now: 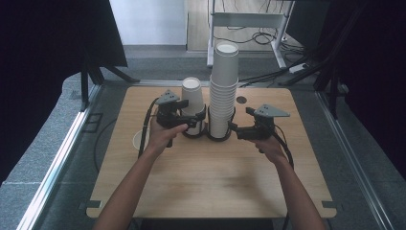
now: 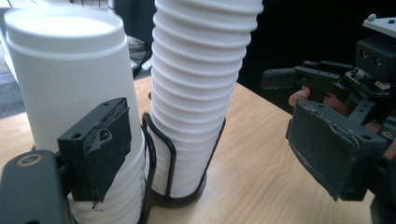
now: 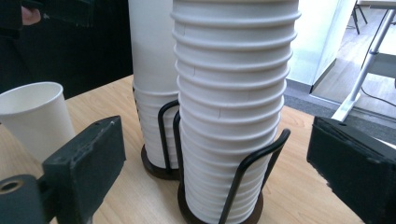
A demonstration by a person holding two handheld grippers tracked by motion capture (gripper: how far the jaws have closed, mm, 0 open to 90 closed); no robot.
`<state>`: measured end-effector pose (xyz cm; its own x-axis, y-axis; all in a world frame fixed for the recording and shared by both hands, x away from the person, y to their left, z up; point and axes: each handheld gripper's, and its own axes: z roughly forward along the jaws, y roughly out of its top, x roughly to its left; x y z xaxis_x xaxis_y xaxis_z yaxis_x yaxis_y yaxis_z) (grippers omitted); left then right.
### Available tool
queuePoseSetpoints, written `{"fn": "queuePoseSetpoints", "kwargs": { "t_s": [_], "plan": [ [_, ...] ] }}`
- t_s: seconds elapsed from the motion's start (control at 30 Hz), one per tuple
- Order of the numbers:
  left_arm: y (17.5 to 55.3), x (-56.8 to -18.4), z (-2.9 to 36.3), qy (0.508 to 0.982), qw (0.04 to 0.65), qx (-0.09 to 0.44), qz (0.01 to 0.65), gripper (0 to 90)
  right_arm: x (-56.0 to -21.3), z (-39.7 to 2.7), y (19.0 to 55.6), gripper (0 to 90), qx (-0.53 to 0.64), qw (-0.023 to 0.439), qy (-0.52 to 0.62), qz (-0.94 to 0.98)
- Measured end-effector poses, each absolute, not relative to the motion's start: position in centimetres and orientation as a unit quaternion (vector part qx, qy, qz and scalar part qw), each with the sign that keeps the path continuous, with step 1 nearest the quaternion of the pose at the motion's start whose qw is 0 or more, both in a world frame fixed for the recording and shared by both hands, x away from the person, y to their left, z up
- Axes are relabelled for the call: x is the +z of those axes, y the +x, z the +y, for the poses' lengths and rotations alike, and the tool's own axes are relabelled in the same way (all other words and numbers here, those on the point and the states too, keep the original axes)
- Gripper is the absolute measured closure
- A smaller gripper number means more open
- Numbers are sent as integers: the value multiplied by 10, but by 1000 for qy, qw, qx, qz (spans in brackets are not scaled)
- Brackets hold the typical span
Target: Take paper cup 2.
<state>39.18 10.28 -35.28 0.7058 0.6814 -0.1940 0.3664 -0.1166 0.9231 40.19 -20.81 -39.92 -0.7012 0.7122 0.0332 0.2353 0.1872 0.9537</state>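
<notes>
Wooden table (image 1: 210, 167): both claws gape beside stacked cups (image 1: 223, 91), seemingly touching nothing.

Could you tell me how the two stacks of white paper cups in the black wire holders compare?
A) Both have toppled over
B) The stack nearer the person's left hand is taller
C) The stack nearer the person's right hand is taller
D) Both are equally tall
C: in the high view the right-hand stack rises well above the shorter left-hand stack, and both stand upright in their wire holders.
</notes>
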Motion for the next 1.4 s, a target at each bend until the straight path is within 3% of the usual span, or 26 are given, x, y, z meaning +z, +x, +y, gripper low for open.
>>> {"fn": "queuePoseSetpoints", "kwargs": {
  "t_s": [0.33,0.7,1.4],
  "plan": [
    [407,-320,88,738,563,165,331,121,-383,-200,422,6,561,207,325,733],
    [426,-306,72,742,565,151,328,118,-361,-199,437,0,569,213,319,727],
    [447,-305,70,733,579,122,334,120,-337,-170,475,0,578,194,309,729]
  ]
}}
